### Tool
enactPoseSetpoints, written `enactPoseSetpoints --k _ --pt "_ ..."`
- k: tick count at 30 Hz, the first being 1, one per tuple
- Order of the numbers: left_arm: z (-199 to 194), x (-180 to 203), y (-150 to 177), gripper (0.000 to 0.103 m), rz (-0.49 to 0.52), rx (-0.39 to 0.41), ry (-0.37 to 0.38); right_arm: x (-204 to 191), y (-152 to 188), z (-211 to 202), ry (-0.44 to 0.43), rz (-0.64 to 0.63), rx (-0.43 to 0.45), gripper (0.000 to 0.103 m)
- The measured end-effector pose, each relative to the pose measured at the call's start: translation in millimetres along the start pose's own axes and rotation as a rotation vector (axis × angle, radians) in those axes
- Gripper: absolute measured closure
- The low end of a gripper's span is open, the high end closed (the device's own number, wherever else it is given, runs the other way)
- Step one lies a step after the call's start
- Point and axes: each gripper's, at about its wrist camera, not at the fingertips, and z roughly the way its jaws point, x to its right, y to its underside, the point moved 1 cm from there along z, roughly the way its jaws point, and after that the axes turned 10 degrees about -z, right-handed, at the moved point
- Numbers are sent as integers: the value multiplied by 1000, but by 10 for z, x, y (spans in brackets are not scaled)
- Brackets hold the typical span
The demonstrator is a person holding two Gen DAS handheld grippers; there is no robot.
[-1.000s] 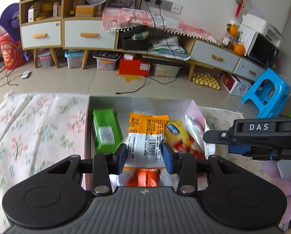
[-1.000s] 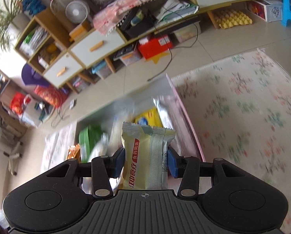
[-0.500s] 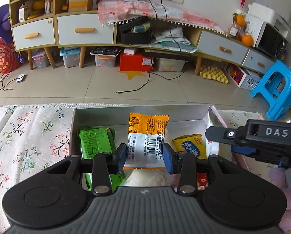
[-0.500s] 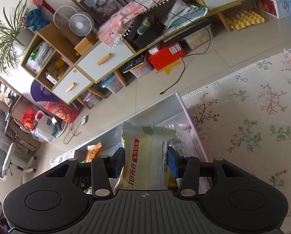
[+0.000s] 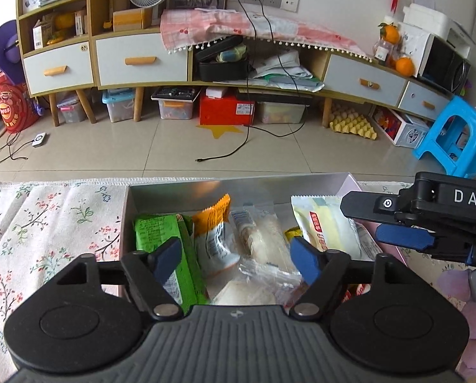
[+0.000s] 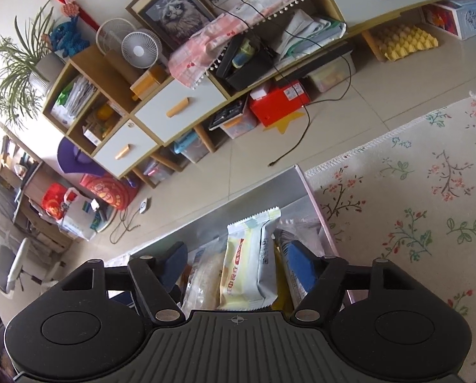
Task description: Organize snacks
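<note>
A grey box (image 5: 238, 190) with a pink outside sits on the flowered cloth and holds several snack packs. My left gripper (image 5: 238, 257) is open above it, over an orange and white pack (image 5: 215, 239) that stands in the box beside a green pack (image 5: 161, 233) and a clear-wrapped pastry (image 5: 263, 242). My right gripper (image 6: 234, 266) is open over the box's right end (image 6: 314, 204). A pale yellow pack (image 6: 249, 265) stands between its fingers, not clamped; it also shows in the left wrist view (image 5: 327, 226).
The flowered cloth (image 6: 413, 210) spreads right of the box and also left (image 5: 46, 223). The right gripper's body (image 5: 429, 220) hangs over the box's right side. Purple soft things (image 5: 471, 303) lie at the right. Beyond the table edge are floor and cabinets.
Both grippers have opened. The left let go of the orange and white pack, which now stands in the box. The right let go of the pale yellow pack inside the box.
</note>
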Motion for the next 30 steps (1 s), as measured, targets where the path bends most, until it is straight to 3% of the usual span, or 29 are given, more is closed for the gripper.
enactPoseSetpoints --k 9,15,26,30 --pt "-418 -51 172 9 -33 -4 1 -306 104 -416 90 -131 -38 24" --pt "-751 -58 362 1 -61 -22 -28 -685 345 -782 136 -280 -60 19" --pt "-1331 -205 915 0 -140 -63 -126 -990 1076 -1400 200 -344 -102 8" --pt "-1418 -156 1084 0 -59 -78 -188 -1019 1382 -1520 234 -383 -131 7"
